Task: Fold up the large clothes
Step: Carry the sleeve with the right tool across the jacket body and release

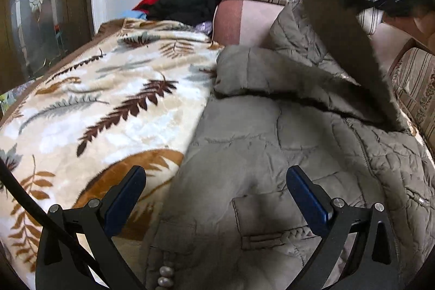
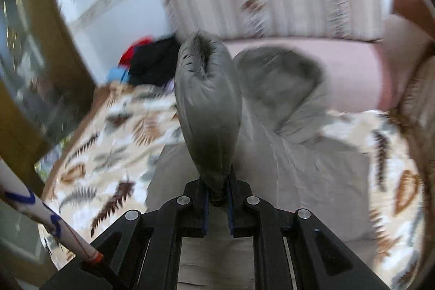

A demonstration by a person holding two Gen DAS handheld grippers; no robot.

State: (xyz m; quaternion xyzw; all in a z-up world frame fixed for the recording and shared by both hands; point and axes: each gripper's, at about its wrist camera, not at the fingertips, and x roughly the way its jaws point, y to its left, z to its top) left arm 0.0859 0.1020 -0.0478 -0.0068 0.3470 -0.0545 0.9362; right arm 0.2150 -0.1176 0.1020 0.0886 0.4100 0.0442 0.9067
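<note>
The grey-olive quilted padded coat lies spread over the leaf-patterned fleece blanket, filling the centre and right of the left wrist view. The right gripper is pressed together on a fur-cuffed sleeve, which rises straight up the frame. The left gripper hangs spread wide over the coat's lower body, nearer the hem.
</note>
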